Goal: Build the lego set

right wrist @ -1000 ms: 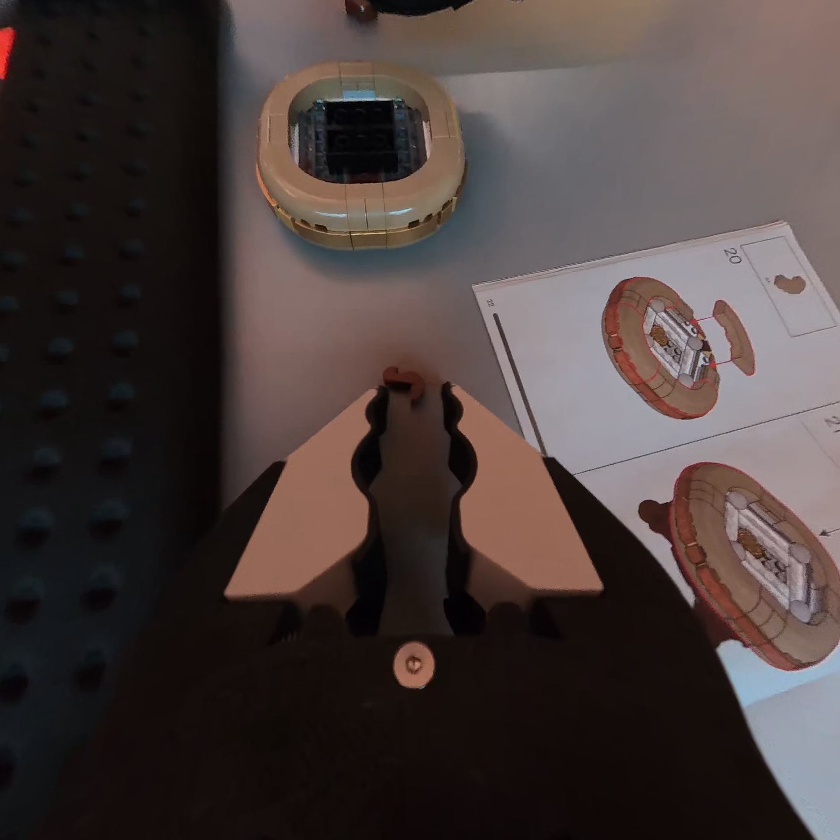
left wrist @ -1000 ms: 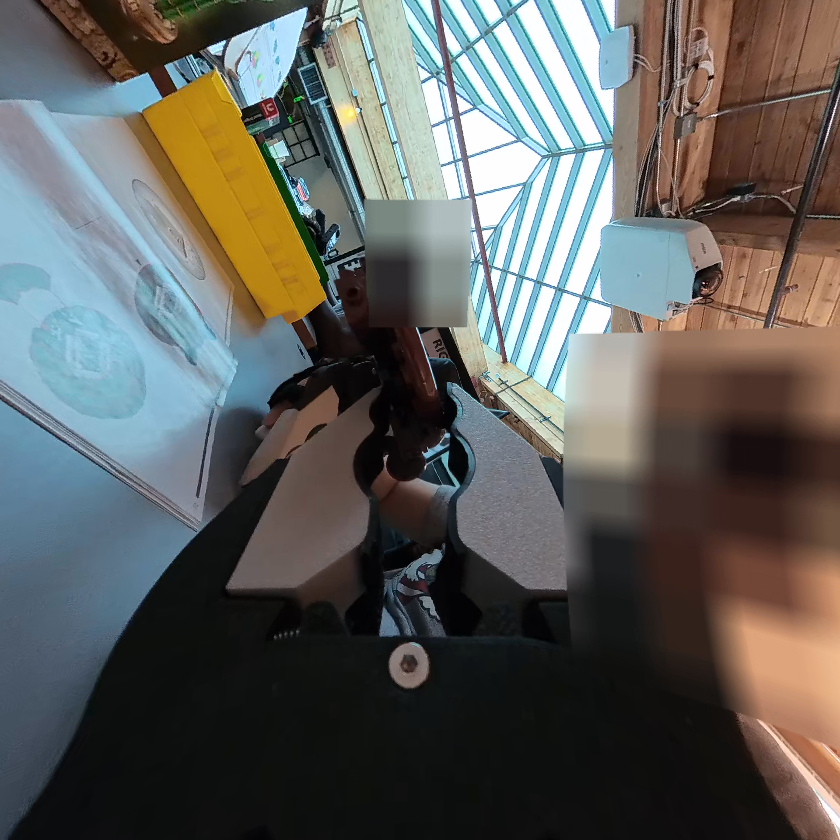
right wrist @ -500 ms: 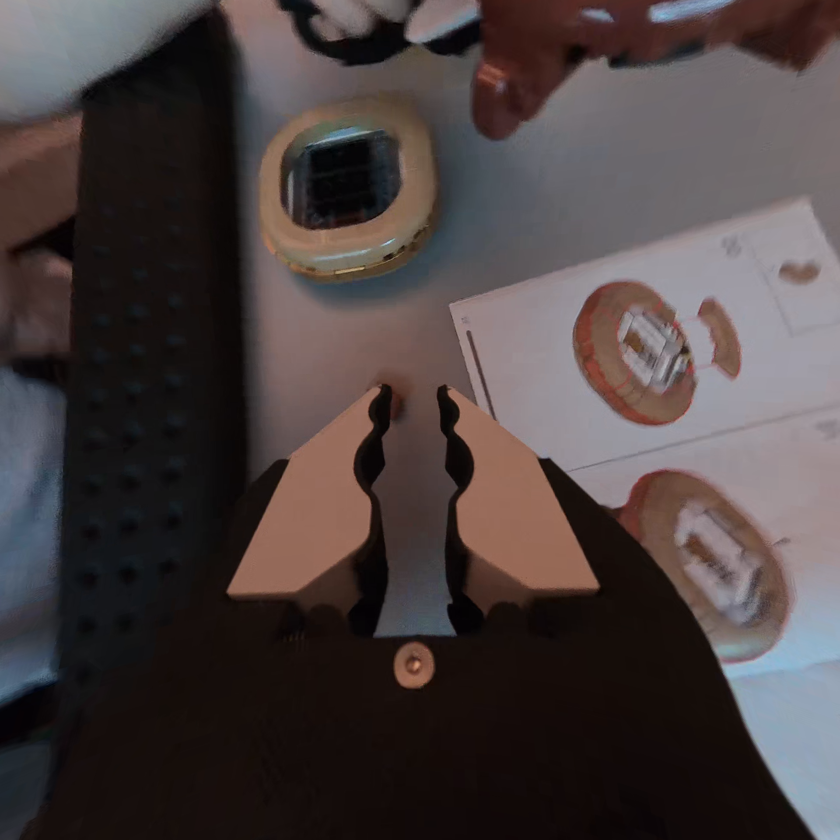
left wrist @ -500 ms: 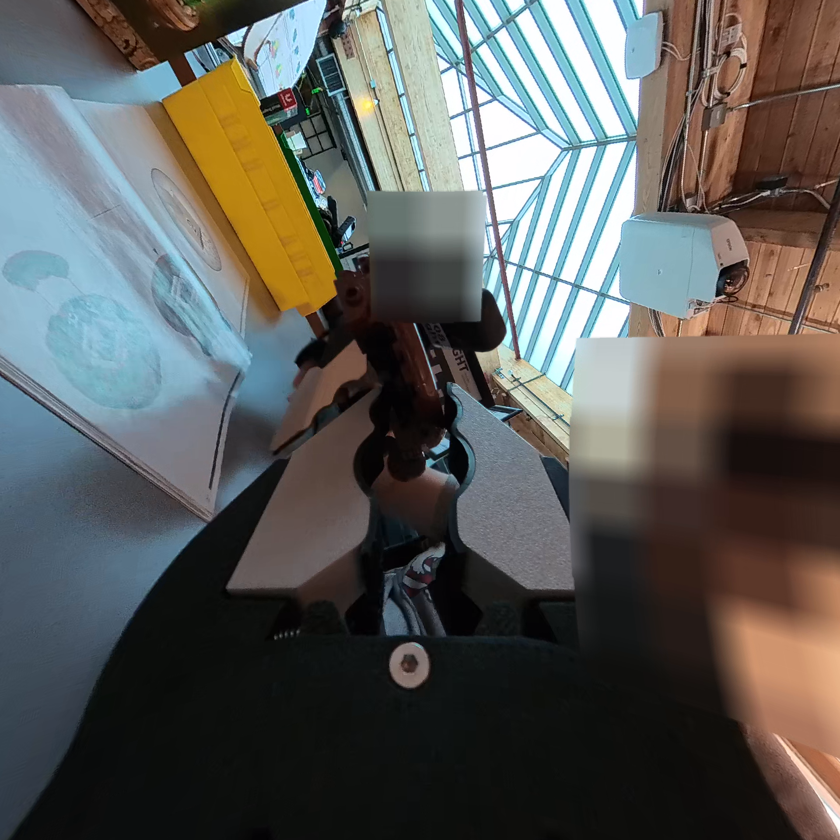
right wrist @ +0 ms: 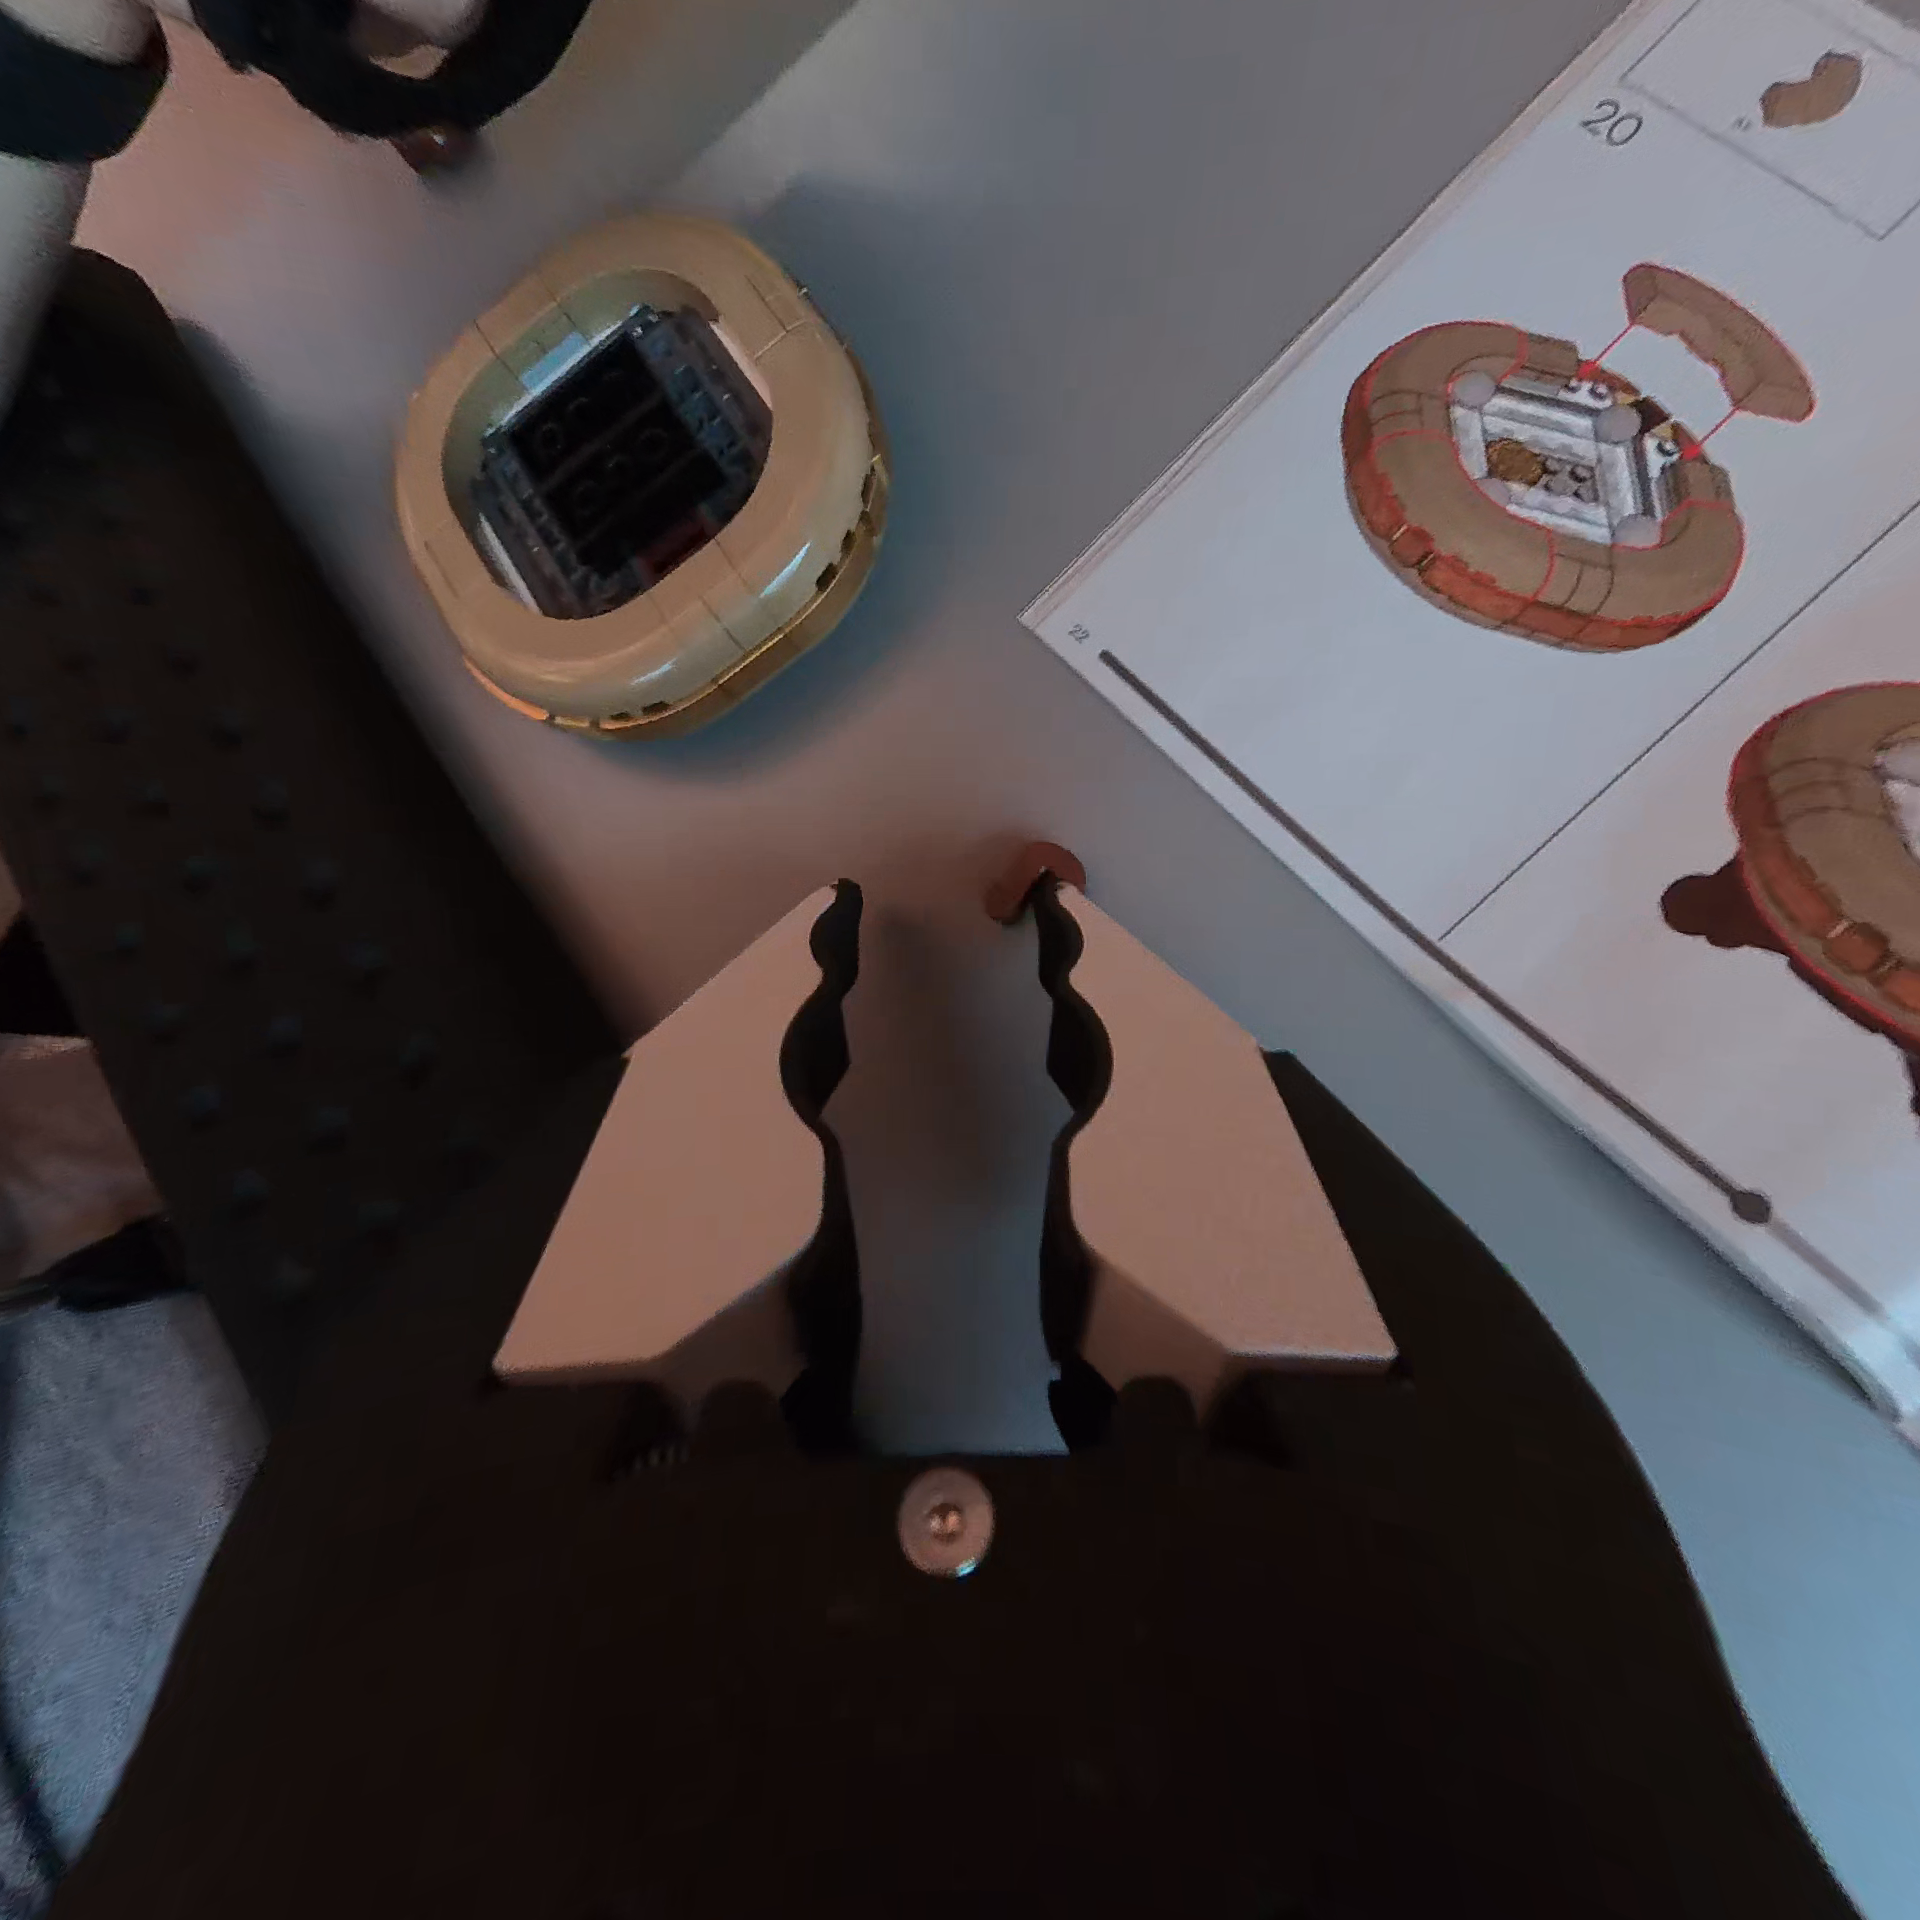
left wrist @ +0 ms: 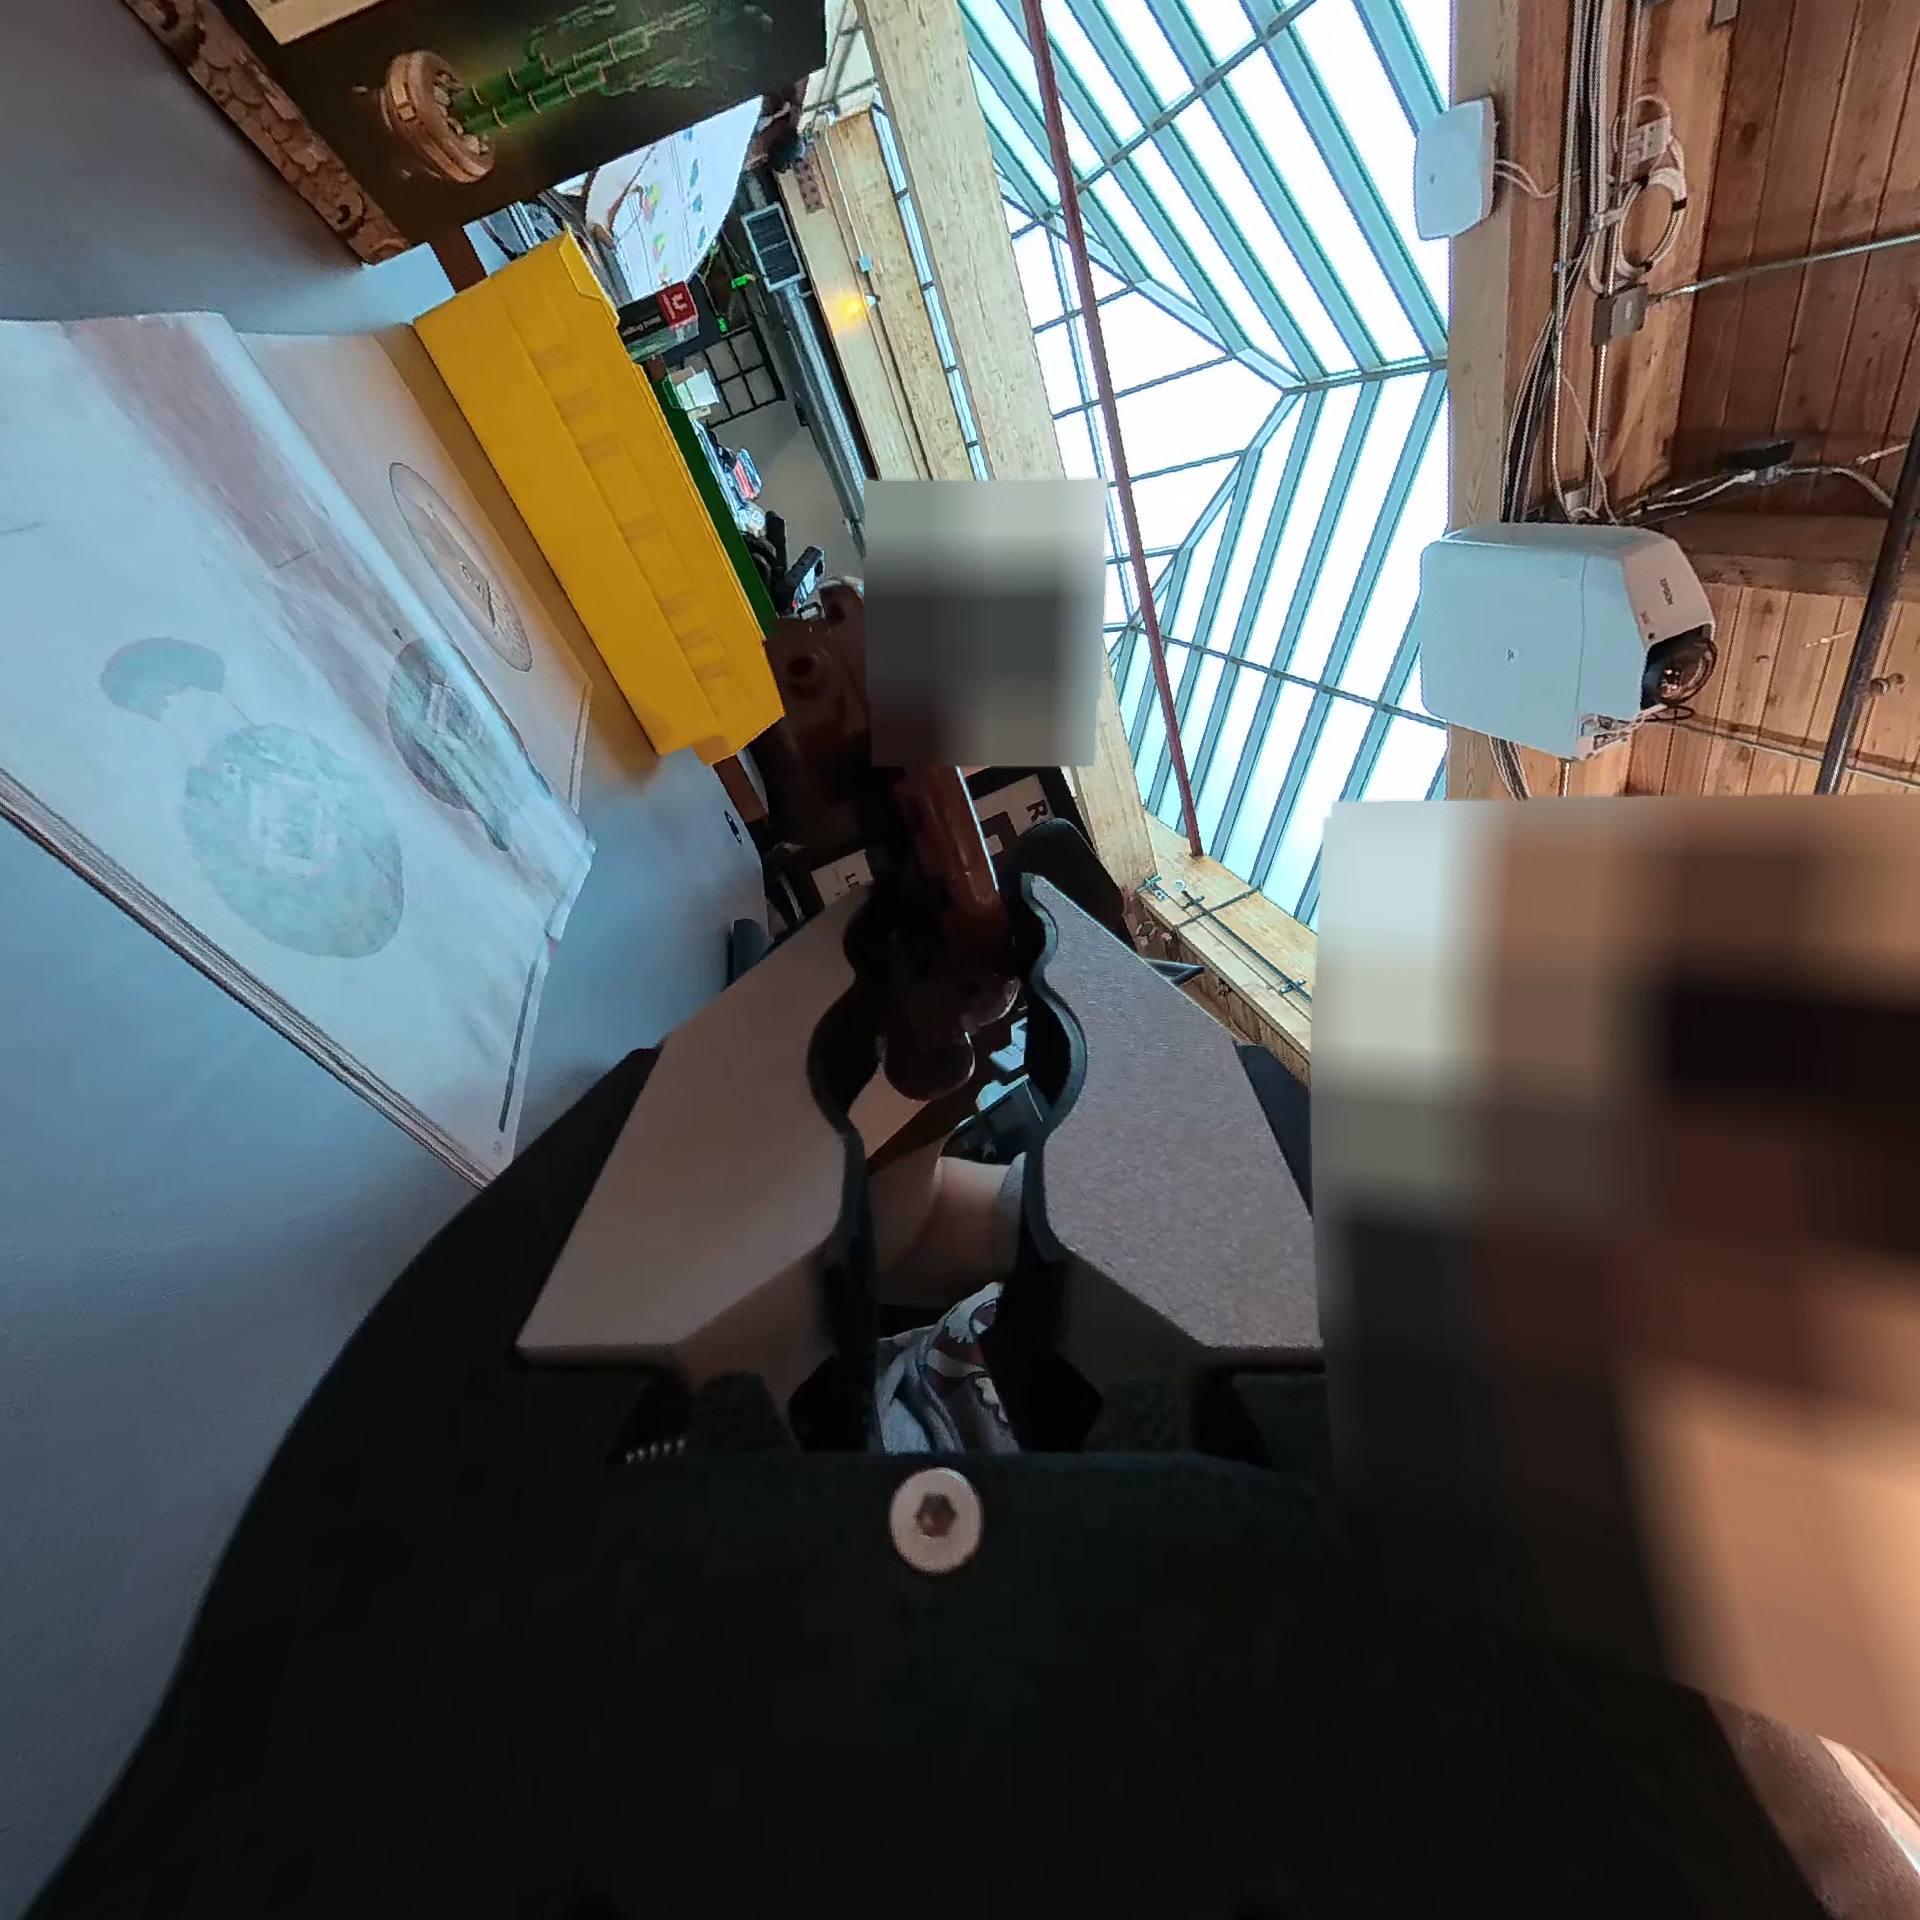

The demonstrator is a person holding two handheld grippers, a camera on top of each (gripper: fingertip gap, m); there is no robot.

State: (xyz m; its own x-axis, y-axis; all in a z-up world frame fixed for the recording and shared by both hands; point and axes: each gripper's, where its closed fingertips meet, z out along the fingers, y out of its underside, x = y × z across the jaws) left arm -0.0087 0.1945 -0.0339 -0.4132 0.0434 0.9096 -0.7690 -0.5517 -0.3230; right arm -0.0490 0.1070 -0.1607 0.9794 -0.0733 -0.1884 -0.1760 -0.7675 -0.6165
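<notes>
My left gripper (left wrist: 940, 914) is shut on a dark brown lego assembly (left wrist: 940, 977) that sticks out past the fingertips; it is tilted up off the table. My right gripper (right wrist: 945, 899) is open and empty, pointing down at the grey table. A small reddish-brown lego piece (right wrist: 1029, 883) lies on the table at the tip of its right finger. A tan ring-shaped lego build (right wrist: 639, 473) with a dark studded centre sits on the table ahead, to the left. The open instruction booklet lies to the right (right wrist: 1558, 644) and also shows in the left wrist view (left wrist: 260, 665).
A black studded mat (right wrist: 208, 831) runs along the left of the table. A yellow bin (left wrist: 603, 520) and a dark box (left wrist: 520, 94) stand beyond the booklet. A person's sleeve and the other gripper's black body (right wrist: 343, 73) are at the top left.
My right gripper has opened wider and swung, so the small brown piece now sits at its right fingertip, not between the tips. The left gripper has tilted a little, still holding the brown assembly.
</notes>
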